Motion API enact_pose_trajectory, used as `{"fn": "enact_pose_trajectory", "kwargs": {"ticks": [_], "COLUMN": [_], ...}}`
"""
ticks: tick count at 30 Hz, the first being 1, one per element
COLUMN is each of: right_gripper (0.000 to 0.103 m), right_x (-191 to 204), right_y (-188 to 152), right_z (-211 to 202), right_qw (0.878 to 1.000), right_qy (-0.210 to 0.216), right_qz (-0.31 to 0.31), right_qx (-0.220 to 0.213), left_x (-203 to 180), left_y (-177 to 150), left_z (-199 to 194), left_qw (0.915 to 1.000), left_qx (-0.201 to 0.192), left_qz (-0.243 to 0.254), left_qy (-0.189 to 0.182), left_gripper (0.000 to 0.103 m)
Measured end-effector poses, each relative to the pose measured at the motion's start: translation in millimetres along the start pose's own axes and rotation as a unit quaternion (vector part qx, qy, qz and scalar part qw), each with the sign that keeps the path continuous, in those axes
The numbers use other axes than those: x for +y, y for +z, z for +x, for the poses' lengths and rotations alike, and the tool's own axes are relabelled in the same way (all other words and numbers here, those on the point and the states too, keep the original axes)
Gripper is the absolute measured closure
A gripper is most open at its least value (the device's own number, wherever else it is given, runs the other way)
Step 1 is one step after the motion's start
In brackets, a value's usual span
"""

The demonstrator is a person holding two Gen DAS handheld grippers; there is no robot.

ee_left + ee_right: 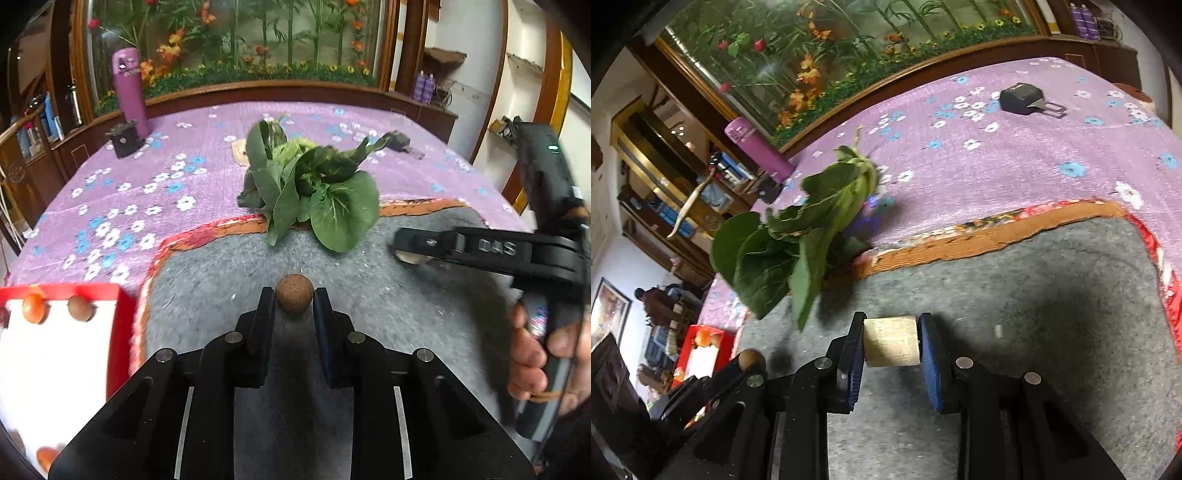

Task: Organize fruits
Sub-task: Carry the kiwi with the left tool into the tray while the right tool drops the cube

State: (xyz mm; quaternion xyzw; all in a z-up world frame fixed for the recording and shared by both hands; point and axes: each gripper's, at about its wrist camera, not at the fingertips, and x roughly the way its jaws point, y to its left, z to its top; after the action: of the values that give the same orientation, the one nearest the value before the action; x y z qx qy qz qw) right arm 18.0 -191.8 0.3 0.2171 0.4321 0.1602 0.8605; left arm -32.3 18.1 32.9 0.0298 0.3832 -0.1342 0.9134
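A small round brown fruit (294,298) sits between the tips of my left gripper (294,306), over the grey mat (369,295); the jaws stand narrowly apart around it and I cannot tell if they press it. It also shows in the right wrist view (750,360). My right gripper (891,341) is shut on a pale cylindrical piece (891,341) above the mat (1052,295). In the left wrist view the right gripper (410,249) is at the right. A red-rimmed white tray (55,354) at the left holds an orange fruit (34,308) and a brown fruit (80,308).
A bunch of green leafy vegetable (310,184) lies at the mat's far edge, on the purple flowered cloth (147,177). A purple bottle (130,92) and a black block (125,140) stand at the far left. A black object (1021,98) lies at the far right.
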Motion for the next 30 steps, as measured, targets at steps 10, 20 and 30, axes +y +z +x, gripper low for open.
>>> {"fn": "enact_pose_trajectory", "kwargs": {"ticks": [10, 20, 30], "right_gripper": [0.076, 0.076, 0.076], "right_x": [23.2, 111.3, 241.3], "right_y": [-11.0, -53.1, -110.7], "right_z": [2.6, 3.7, 58.4], "right_qw": [0.998, 0.981, 0.960], "right_qy": [0.059, 0.181, 0.193], "right_qz": [-0.037, -0.067, -0.165], "right_qx": [0.001, 0.037, 0.121], "left_x": [41.9, 124.9, 152.2], "left_y": [-54.3, -104.7, -128.6], "left_z": [-103.0, -143.5, -140.7], "left_qw": [0.9964, 0.9862, 0.9821], "left_qx": [-0.066, -0.056, -0.033], "left_qz": [-0.032, -0.097, -0.106], "left_qy": [0.043, 0.122, 0.152], "left_gripper": [0.083, 0.082, 0.082]}}
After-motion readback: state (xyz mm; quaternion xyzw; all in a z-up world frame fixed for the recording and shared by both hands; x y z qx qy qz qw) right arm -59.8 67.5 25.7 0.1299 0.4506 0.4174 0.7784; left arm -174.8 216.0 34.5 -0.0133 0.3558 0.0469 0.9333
